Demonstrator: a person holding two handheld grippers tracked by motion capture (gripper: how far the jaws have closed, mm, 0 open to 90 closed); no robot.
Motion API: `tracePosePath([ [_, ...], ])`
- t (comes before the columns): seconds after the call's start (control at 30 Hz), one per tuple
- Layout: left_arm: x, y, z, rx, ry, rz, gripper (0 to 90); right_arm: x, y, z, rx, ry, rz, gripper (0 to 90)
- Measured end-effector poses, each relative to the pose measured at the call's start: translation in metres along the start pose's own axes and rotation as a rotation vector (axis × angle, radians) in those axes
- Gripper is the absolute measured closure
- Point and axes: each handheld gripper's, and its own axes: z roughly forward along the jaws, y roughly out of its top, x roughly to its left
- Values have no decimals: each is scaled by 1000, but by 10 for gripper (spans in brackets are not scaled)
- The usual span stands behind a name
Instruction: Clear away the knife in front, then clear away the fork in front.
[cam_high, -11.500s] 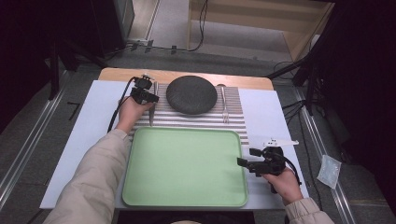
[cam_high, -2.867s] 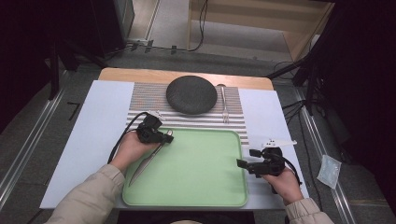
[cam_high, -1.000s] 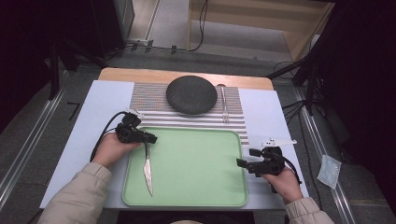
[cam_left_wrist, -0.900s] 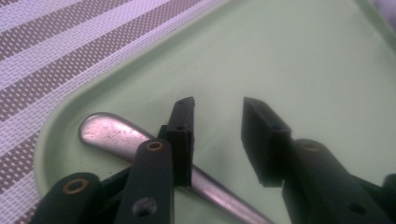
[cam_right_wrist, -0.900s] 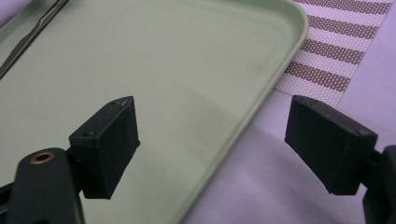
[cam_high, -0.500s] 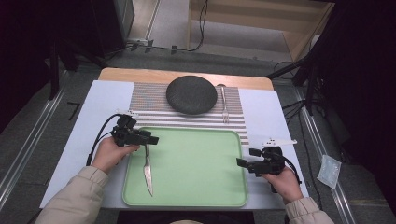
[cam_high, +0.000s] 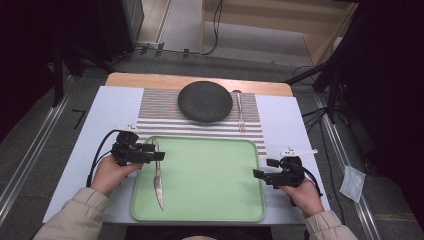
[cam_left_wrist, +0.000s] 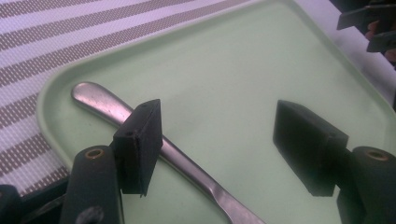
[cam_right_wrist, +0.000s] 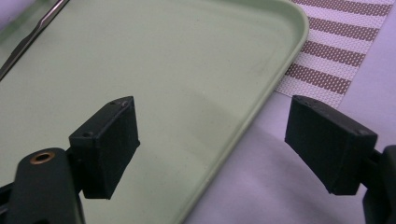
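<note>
The slim silver metal table knife (cam_high: 158, 181) is now laid along the left side of the pale green plastic tray (cam_high: 210, 175), released since a few seconds ago. The left gripper (cam_high: 159, 155) is spread open above its handle; the right gripper (cam_high: 256, 173) is held open lower right. Placement is judged done.

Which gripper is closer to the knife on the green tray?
Left. The left gripper hangs open right over the handle end of the knife, at the green tray's left side. The right gripper is open at the tray's opposite edge.
</note>
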Motion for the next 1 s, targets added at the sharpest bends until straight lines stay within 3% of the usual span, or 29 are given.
tracePosePath([
  [0.17,-4,-8,-5,6,19,4,336,0,0,0,0,3,-1,155],
  [0.87,-4,-23,-15,-15,24,-15,336,-5,11,8,-20,16,28,153],
  [1.0,-3,-26,-16,-15,31,-23,332,-6,16,11,-19,13,10,154],
])
